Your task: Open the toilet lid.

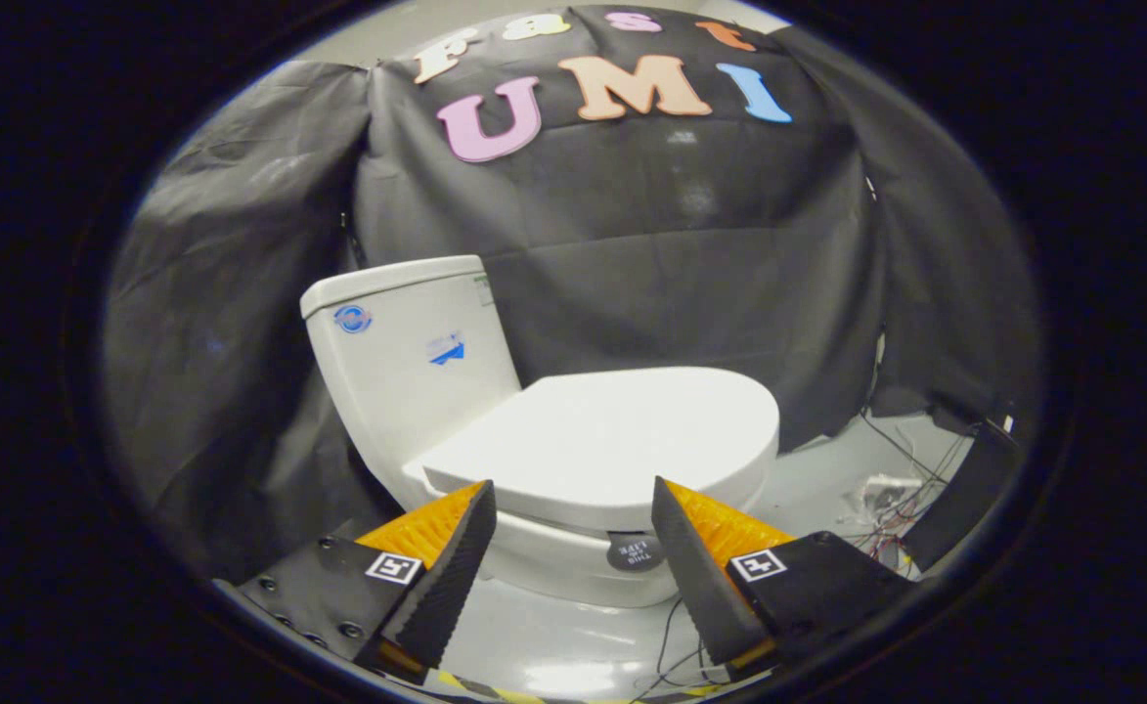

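- Gripper view: gripper (573, 508) held low in front of the toilet (534, 557), fingers spread wide with nothing between the pads; it has hold of nothing.
- Toilet lid (602, 435) lies flat and closed on the bowl, just ahead of the fingertips and spanning the gap between them. Its near edge sits roughly level with the tips.
- Tank (407, 352) stands behind the lid, off toward the left finger; the hinge end should be there, though the joint itself is hard to make out from this angle.
- Floor (553, 645) pale and glossy below the bowl; loose cables (886, 499) lie beyond the right finger, well apart from the toilet.
- Small dark round sticker (635, 552) on the bowl front, under the lid's rim.
- Step in hand, as I judge it: the approach. No contact with the lid yet; opening not begun.
- Next move calls for getting a fingertip under the lid's overhanging front rim, or pinching that rim between both fingers, then lifting in an arc back toward the tank.
- Risk, as a judgement: the rim looks thin and smooth, so a shallow purchase could slip; the lift needs to follow the hinge arc rather than pull straight up.
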{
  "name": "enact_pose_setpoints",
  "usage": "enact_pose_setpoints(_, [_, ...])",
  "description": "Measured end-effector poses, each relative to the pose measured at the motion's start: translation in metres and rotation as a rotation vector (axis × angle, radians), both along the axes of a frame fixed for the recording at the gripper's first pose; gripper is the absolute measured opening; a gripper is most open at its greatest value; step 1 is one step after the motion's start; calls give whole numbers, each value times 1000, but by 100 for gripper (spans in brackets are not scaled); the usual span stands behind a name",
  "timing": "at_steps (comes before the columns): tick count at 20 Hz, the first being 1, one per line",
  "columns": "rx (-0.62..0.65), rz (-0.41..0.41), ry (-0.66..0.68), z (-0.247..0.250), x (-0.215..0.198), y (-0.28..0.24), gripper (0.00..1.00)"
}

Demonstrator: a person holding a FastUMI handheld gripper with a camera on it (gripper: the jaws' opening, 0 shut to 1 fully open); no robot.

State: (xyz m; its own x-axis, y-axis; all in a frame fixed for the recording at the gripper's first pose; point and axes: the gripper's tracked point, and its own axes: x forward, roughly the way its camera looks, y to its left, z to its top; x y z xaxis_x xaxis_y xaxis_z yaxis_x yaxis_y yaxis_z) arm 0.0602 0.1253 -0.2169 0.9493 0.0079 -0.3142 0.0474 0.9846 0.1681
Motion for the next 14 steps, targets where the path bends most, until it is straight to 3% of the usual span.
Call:
enact_pose_setpoints(7, [201, -139, 101, -46, -7, -33, 99])
enact_pose_setpoints(13, [620, -210, 171, -80, 2, -27, 99])
enact_pose_setpoints(14, [688, -228, 178, -87, 7, -24, 92])
